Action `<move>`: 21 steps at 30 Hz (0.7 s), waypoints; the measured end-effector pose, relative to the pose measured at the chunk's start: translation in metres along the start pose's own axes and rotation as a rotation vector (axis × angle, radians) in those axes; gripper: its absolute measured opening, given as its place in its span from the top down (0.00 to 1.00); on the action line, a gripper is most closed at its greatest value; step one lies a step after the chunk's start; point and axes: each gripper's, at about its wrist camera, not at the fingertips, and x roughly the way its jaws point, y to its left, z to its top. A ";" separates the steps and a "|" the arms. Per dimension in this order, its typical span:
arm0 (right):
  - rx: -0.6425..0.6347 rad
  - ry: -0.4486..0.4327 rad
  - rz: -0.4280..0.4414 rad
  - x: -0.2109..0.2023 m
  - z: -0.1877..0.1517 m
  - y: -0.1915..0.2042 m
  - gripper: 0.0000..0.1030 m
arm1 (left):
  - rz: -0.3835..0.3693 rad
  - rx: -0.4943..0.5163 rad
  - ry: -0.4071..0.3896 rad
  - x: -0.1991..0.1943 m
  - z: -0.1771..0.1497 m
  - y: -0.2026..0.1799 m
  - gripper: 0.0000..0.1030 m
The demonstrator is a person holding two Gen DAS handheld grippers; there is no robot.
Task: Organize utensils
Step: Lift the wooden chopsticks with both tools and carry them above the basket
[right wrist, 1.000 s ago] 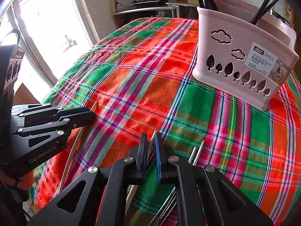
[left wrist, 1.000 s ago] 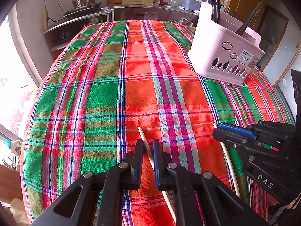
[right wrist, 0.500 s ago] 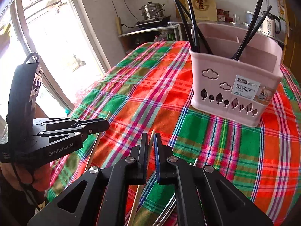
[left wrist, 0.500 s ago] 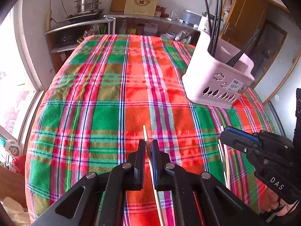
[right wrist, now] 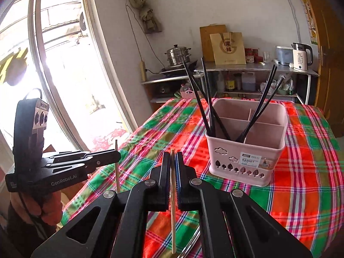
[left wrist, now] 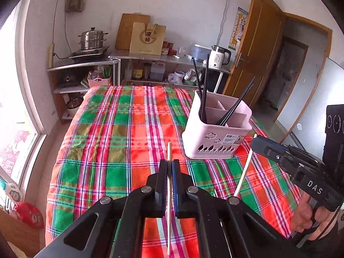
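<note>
Nearest, the left gripper [left wrist: 169, 167] is clenched on a pale wooden chopstick [left wrist: 169, 193] lifted clear of the plaid cloth [left wrist: 103, 150], its long axis running near to far. The right gripper [right wrist: 173, 161] clamps a second pale chopstick [right wrist: 172, 204] the same way, tip pointing away. Farther off, to the right, stands the pink basket [right wrist: 243, 161] — black chopsticks [right wrist: 204, 99] lean inside.

Two pale wooden chopsticks [left wrist: 169, 185] [right wrist: 172, 204] off the worktop, each clamped mid-length. Pink basket [right wrist: 247, 154] upright on checked cloth, holding black chopsticks [right wrist: 206, 99].
</note>
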 end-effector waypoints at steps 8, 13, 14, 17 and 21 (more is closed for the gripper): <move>0.000 -0.026 0.017 -0.006 -0.004 0.001 0.96 | -0.020 0.012 -0.025 -0.014 -0.007 -0.007 0.96; -0.025 -0.021 0.014 -0.014 -0.007 0.001 0.96 | -0.015 0.029 -0.034 -0.032 -0.019 -0.011 0.96; -0.030 -0.020 0.013 -0.016 -0.008 0.001 0.96 | -0.013 0.032 -0.037 -0.036 -0.021 -0.011 0.96; -0.041 -0.016 0.008 -0.020 -0.010 0.002 0.96 | -0.014 0.036 -0.035 -0.049 -0.030 -0.010 0.96; -0.061 -0.009 0.004 -0.024 -0.012 0.004 0.96 | -0.012 0.046 -0.038 -0.064 -0.040 -0.009 0.96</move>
